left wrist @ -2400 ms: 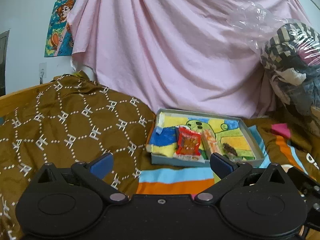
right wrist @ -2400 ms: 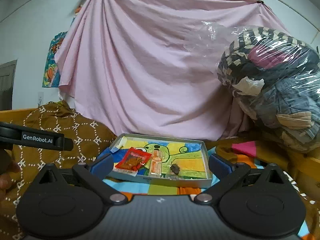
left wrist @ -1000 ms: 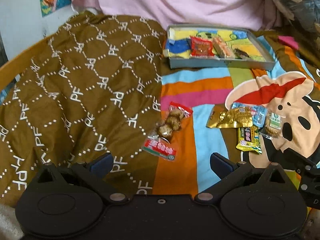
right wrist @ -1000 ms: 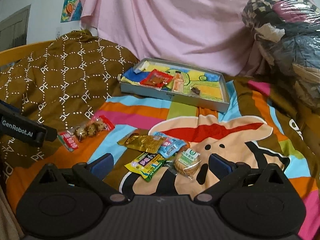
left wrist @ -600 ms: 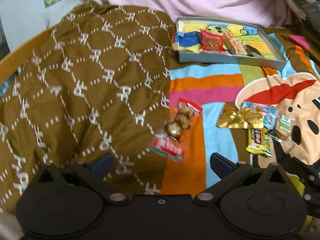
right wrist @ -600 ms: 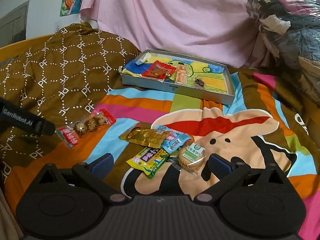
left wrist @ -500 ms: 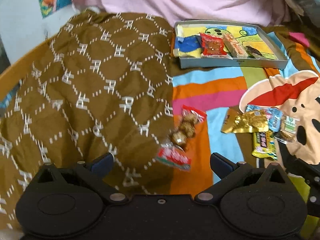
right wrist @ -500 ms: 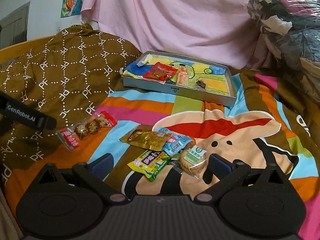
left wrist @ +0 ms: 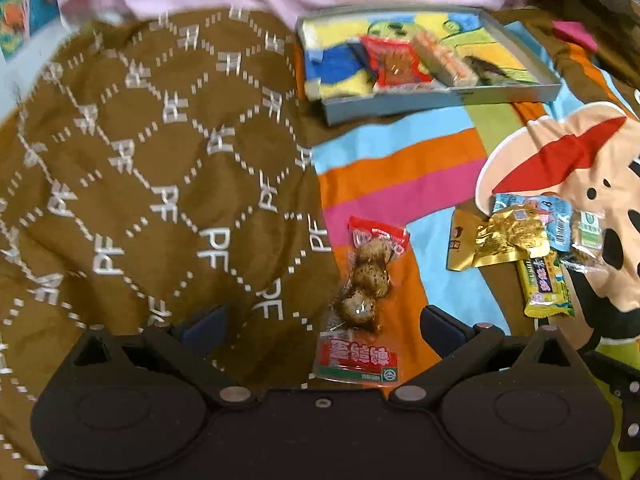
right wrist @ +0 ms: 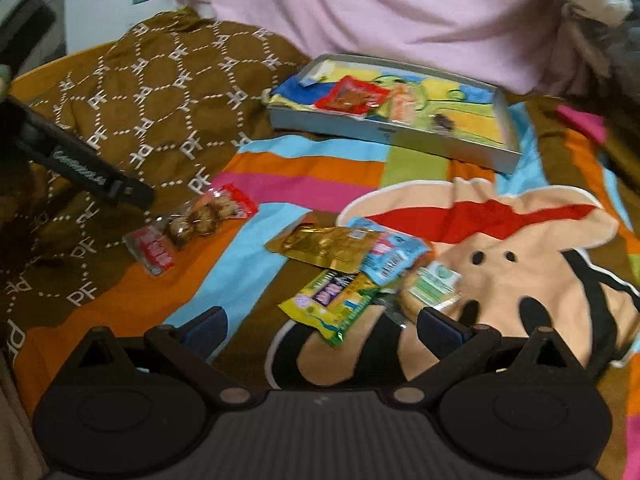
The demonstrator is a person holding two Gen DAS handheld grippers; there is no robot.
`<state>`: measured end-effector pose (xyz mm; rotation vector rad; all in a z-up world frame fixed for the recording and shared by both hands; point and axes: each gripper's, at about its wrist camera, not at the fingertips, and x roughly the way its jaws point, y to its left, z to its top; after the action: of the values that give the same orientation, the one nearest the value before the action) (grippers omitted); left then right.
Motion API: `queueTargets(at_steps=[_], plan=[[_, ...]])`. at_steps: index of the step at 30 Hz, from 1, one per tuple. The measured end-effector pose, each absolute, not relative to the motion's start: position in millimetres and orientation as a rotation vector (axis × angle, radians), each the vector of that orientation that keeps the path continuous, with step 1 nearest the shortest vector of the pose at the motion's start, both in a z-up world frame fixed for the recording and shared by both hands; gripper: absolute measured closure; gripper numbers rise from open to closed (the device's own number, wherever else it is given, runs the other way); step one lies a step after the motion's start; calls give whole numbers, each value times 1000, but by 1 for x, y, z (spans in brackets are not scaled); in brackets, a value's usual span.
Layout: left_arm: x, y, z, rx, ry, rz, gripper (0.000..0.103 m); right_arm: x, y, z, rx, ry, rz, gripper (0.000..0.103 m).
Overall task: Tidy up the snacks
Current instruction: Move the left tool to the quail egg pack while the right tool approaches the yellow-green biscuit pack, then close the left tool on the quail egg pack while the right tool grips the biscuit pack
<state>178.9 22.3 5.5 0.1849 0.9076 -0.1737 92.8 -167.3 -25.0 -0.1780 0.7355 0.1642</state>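
Snack packet (left wrist: pixel 362 304) — between open left hand-held gripper (left wrist: pixel 320 326) fingers.

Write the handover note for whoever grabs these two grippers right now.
Left gripper: open, empty, low over the red-ended pack of three brown balls, which lies between its fingers.
Right gripper: open, empty, over the snack pile.
Pile on the cartoon blanket: gold pouch, light blue packet, yellow-green bar, round biscuit with green label, overlapping one another.
Done: grey tray already holds a red packet, an orange-pink pack and a small dark item.
Left: five loose snacks are not yet in the tray; the ball pack looks like the nearest pick.
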Motion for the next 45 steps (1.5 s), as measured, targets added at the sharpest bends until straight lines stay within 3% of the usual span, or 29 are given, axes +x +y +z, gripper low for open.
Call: queueTargets(at_steps=[6,17,25,31,34,37,45], plan=[[196,19,-15,155,980,-202,1,113,-161,-34,-221,717,225,0],[220,-16,-50,276,998,-218,1,148,-173,-63,-21,833,126,1],[226,-22,-66,311,1002,-202,5,165,-178,-78,73,878,35,14],[225,-27,-70,320,997,-237,18,165,-184,-79,104,880,16,25],[225,-26,-68,292,1007,-251,30,163,-181,-78,105,880,32,38],[224,-26,-65,256,1040,-273,43,161,-178,-76,95,883,33,39],[221,-23,-68,147,1107,-362,44,151,-177,-73,128,935,94,41]])
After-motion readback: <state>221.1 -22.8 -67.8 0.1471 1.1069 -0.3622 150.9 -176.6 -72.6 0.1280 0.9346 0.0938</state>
